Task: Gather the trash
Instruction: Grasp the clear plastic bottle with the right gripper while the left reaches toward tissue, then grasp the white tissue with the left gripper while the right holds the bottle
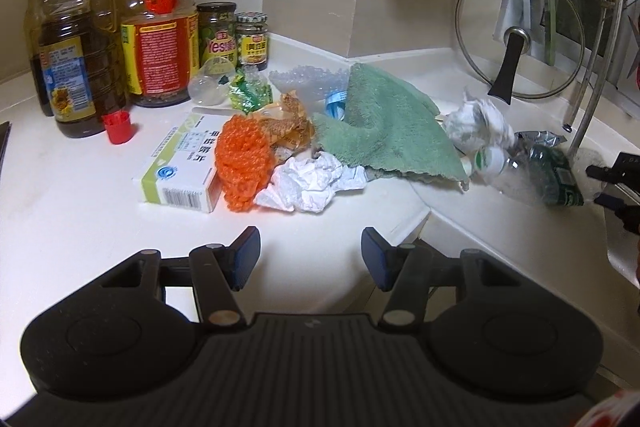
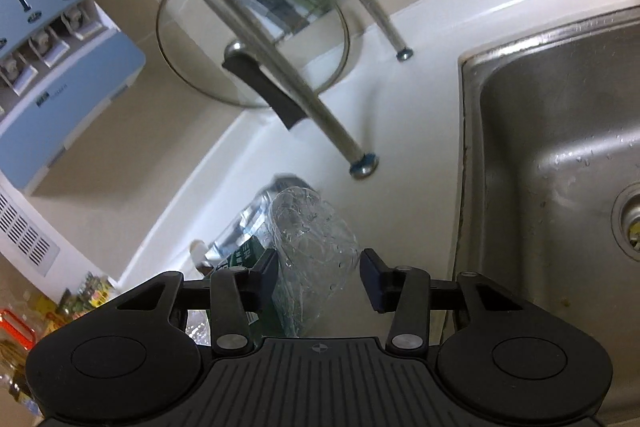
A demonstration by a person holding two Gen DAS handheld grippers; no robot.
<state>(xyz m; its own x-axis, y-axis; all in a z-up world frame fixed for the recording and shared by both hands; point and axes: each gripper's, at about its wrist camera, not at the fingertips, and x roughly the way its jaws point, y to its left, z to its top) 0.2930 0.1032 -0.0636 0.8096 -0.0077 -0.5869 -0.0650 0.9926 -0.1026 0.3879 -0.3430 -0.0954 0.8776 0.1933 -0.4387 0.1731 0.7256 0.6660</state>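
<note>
Trash lies in a heap on the white counter [image 1: 80, 195]: a white medicine box [image 1: 180, 167], an orange mesh net [image 1: 242, 163], crumpled white paper [image 1: 308, 183], brown wrappers [image 1: 288, 123], another white paper wad [image 1: 476, 125] and an empty clear plastic bottle with a green label [image 1: 532, 171]. My left gripper [image 1: 310, 257] is open and empty, a little short of the crumpled paper. My right gripper [image 2: 318, 279] is open with the bottle [image 2: 312, 243] lying between its fingers; the fingers do not press it. Its fingertips [image 1: 600, 173] show at the right edge of the left wrist view.
A green cloth [image 1: 384, 123] lies over part of the heap. Oil bottles [image 1: 76, 39] and jars [image 1: 218, 35] stand at the back left, with a red cap [image 1: 118, 127] nearby. A glass lid [image 1: 516, 35] leans on the wall. A dish rack leg [image 2: 362, 163] and steel sink [image 2: 560, 147] are right.
</note>
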